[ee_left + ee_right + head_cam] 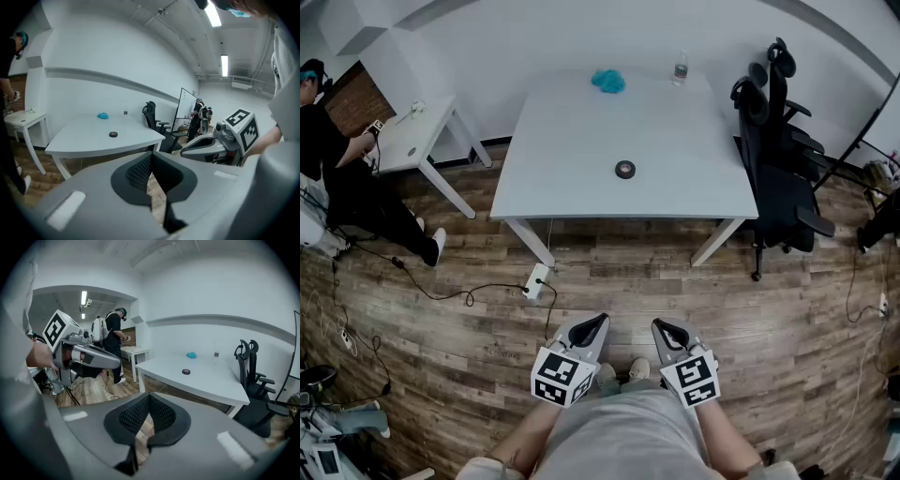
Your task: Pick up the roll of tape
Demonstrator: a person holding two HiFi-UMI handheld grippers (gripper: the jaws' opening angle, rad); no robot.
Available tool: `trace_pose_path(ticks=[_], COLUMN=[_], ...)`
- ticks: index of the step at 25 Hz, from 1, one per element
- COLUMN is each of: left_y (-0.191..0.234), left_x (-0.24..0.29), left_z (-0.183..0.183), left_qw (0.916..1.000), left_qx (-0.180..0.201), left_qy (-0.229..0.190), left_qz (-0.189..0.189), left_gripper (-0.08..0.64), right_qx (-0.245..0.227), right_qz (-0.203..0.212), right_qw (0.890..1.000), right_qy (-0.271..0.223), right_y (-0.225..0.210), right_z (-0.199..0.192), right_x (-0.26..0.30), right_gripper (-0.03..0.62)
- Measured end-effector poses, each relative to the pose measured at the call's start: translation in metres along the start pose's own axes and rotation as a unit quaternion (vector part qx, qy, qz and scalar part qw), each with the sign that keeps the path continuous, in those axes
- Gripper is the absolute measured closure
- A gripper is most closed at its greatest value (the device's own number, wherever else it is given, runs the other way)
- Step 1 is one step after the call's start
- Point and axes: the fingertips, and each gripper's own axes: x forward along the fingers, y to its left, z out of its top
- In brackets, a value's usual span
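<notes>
The roll of tape (624,170) is a small black ring lying flat near the middle of the white table (572,178), well ahead of both grippers. It also shows small and far off in the left gripper view as the tape (113,134) and in the right gripper view as the tape (186,371). My left gripper (596,322) and right gripper (662,326) hang side by side over the wooden floor, close to the person's body and short of the table. Both point slightly down. The left gripper (151,157) and right gripper (149,397) are shut with nothing between their pads.
A blue cloth (607,82) and a clear bottle (680,67) stand at the table's far edge. A black office chair (773,150) sits at its right side. To the left are a small white table (412,141) and a seated person (337,178). A power strip (536,279) with cables lies on the floor.
</notes>
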Motion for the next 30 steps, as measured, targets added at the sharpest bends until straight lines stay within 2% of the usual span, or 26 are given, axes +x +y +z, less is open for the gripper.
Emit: trace_pose_path(ticks=[7,15,21,30], left_y=[-0.002,0.008,0.025,0.041], left_x=[0.0,-0.021,-0.035,-0.024], left_z=[0.002,-0.001,-0.017,-0.004], left_qw=[1.0,0.9999,1.0,0.9997], left_qx=[0.002,0.01,0.005,0.009], left_qy=[-0.002,-0.01,-0.003,-0.018], left_qz=[-0.001,-0.001,-0.003,-0.01], left_gripper=[0.541,0.541,0.541,0.541], right_qx=[-0.009,-0.009,0.023,0.03], right_qz=[-0.005,0.002,-0.005,-0.021], right_qw=[1.0,1.0,1.0,0.999], right_qy=[-0.004,0.0,-0.019,-0.027], right_y=[-0.007,0.02,0.037,0.021], right_z=[0.007,0.004,0.014,0.022], right_x=[0.0,0.01,0.02,0.03], right_gripper=[0.588,0.588,0.586,0.586])
